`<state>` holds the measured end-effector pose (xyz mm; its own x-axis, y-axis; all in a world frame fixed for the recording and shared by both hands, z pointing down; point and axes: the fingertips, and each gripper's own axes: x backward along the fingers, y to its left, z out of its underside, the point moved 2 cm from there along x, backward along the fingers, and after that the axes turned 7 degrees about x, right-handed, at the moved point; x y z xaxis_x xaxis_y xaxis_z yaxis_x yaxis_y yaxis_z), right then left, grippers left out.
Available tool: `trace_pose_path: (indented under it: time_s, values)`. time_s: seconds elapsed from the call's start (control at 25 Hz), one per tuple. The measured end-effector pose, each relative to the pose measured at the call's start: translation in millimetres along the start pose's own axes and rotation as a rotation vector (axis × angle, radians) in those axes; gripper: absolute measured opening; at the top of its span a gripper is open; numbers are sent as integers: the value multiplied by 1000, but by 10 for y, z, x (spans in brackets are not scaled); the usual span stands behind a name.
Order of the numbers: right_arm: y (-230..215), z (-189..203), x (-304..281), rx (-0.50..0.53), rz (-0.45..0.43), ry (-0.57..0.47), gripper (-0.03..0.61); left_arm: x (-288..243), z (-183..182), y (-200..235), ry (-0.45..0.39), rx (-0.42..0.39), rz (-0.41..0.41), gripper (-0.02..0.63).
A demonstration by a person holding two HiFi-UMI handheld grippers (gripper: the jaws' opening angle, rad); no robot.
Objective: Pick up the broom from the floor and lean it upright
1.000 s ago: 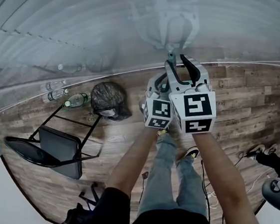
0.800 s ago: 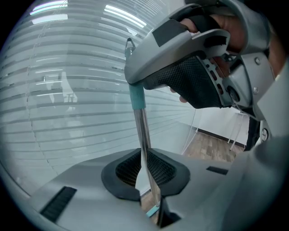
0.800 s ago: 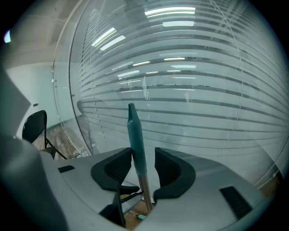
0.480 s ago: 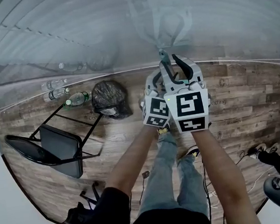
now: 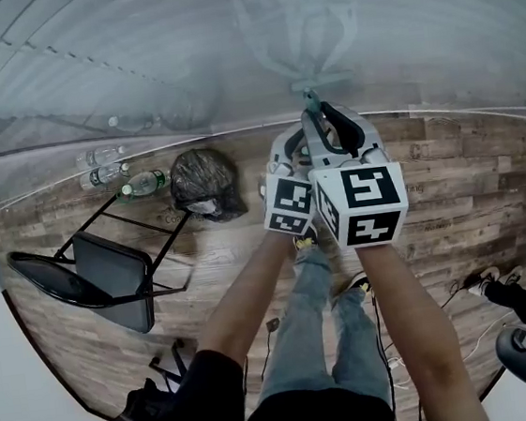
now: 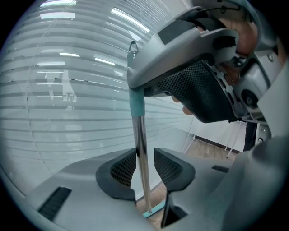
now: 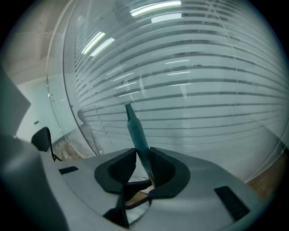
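Your right gripper has just been closing and now pinches the teal grip of the broom, which stands almost upright near the striped glass wall. Your left gripper has been closing too, but it stays loose around the metal pole, and a gap shows on one side. On the floor, plastic bottles lie beside a black bag; the contents of the bag are hidden.

Frosted glass wall stands directly behind the broom handle, so no passage there. Left of the handle, black bag, bottles and folding chair obstruct. Right of the handle, wood floor is open and passable.
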<state>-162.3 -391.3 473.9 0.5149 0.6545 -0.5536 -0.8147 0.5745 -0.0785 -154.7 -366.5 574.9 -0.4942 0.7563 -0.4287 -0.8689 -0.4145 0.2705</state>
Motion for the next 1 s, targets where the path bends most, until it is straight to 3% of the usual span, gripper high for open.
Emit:
trace_pose_path:
  time_s: [0.12, 0.4, 0.84, 1.0]
  values:
    - [-36, -105, 79, -134, -6, 1, 107, 29, -123, -30, -21, -4, 18, 140]
    - [-114, -199, 171, -310, -18, -20, 112, 67, -275, -50, -50, 9, 25, 140]
    - [-98, -144, 170, -494, -61, 28, 121, 137, -228, -36, -5, 54, 61, 135]
    - [-104, -83, 95, -503, -69, 41, 123, 145, -141, 23, 14, 32, 64, 130]
